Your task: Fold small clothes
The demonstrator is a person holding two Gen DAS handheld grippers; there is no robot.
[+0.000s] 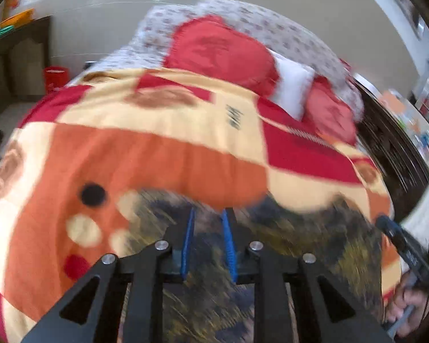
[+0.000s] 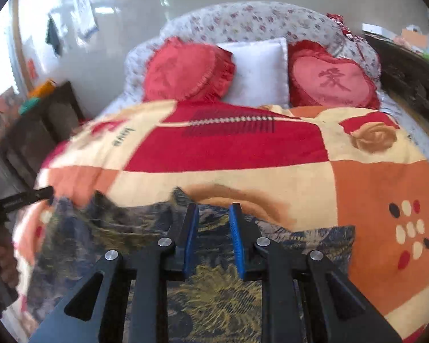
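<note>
Fold barely begun, garment (image 2: 208, 294) still spread on the bed (image 2: 371, 200)

Dark patterned cloth lying loose below both grippers; left gripper (image 1: 208, 214) and right gripper (image 2: 214, 208) narrowly parted over it, pinch uncertain through blur; creasing, squaring and stacking apparently all ahead

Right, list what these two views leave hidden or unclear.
- Dark patterned garment: kind and near edge unknown; both views cut it off, gripper frames cover it.
- Left gripper: grip on cloth lost to blur.
- Right gripper: pad contact unclear.
- Bedspread text: too small.
</note>
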